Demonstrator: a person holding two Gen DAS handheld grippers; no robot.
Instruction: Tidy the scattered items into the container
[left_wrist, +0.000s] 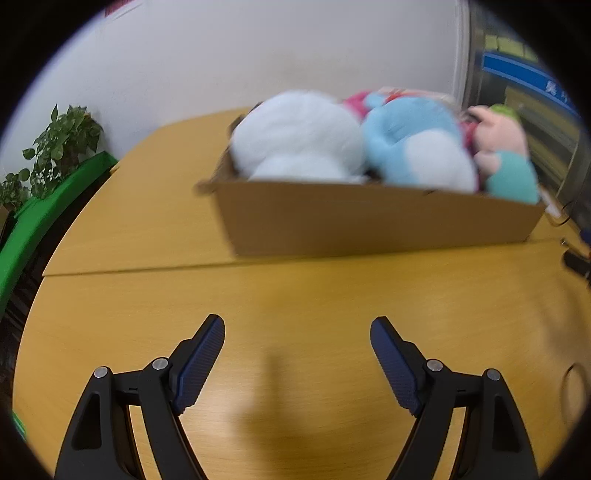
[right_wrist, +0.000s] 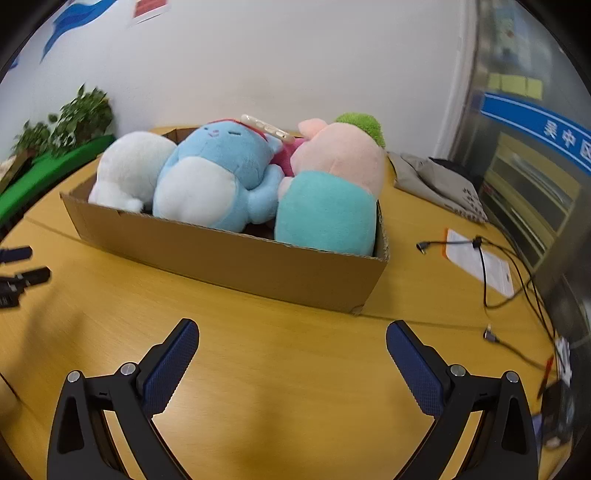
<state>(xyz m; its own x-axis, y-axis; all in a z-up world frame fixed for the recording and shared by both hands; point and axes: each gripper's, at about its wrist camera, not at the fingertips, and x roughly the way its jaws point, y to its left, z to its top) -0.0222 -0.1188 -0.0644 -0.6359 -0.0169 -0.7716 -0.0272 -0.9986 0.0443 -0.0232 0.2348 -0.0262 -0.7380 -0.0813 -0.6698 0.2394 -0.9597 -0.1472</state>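
A shallow cardboard box (right_wrist: 236, 258) (left_wrist: 369, 225) stands on the wooden table (right_wrist: 295, 369) (left_wrist: 295, 295), packed with plush toys: a white one (right_wrist: 129, 166) (left_wrist: 299, 136), a blue one (right_wrist: 218, 177) (left_wrist: 410, 136), and a pink one with a teal body and green top (right_wrist: 332, 192) (left_wrist: 506, 147). A pale phone-like item (right_wrist: 267, 129) lies on top of the toys. My left gripper (left_wrist: 297, 328) hovers over bare table in front of the box, open and empty. My right gripper (right_wrist: 291, 332) does the same, jaws wide apart, nothing between them. The left gripper's fingers (right_wrist: 22, 273) show at the left edge of the right wrist view.
A potted plant (left_wrist: 59, 144) and a green panel (left_wrist: 48, 210) stand at the table's left. At the right lie a grey cloth bundle (right_wrist: 436, 184), a white card (right_wrist: 480, 262), black cables (right_wrist: 491, 295) and small dark items near the edge (right_wrist: 557, 406).
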